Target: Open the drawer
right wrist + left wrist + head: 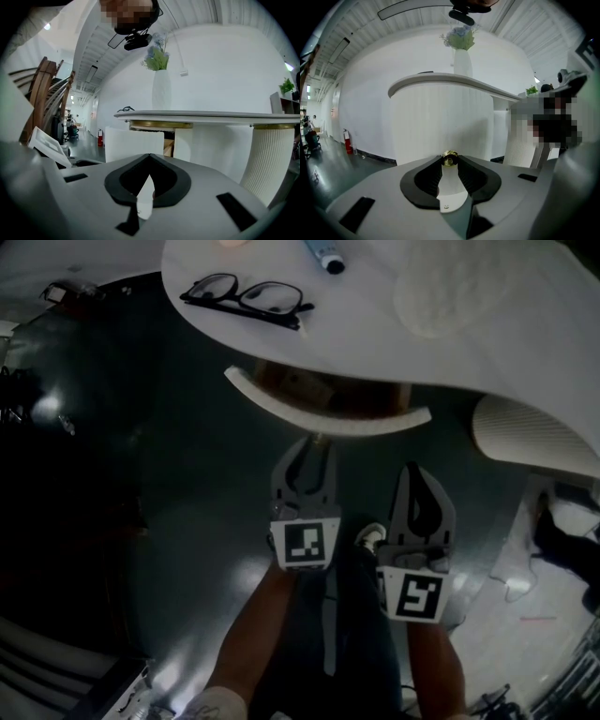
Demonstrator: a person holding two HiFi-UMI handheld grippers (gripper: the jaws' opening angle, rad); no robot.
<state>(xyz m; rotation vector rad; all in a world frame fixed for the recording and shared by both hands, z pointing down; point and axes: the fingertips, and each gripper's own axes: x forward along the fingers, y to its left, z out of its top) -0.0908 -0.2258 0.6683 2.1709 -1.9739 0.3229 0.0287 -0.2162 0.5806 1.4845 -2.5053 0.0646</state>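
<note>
Under the white tabletop [375, 334] the drawer [328, 418] stands pulled out, its curved white front toward me and its brown inside showing behind it. My left gripper [317, 439] reaches the middle of that front. In the left gripper view a small brass knob [449, 158] sits pinched between the tips of the left gripper [449, 162], with the drawer's white front [440, 122] right behind. My right gripper [412, 471] hangs beside it, a little back from the drawer, tips together and empty. The right gripper [150, 157] sees the drawer front [133, 143] off to the left.
Black glasses [248, 298], a pen [325, 256] and a round white pad [448, 292] lie on the tabletop. A ribbed white pedestal [530, 432] stands at the right. A vase of flowers [461, 56] stands on the table. Wooden chairs [44, 93] are at the left.
</note>
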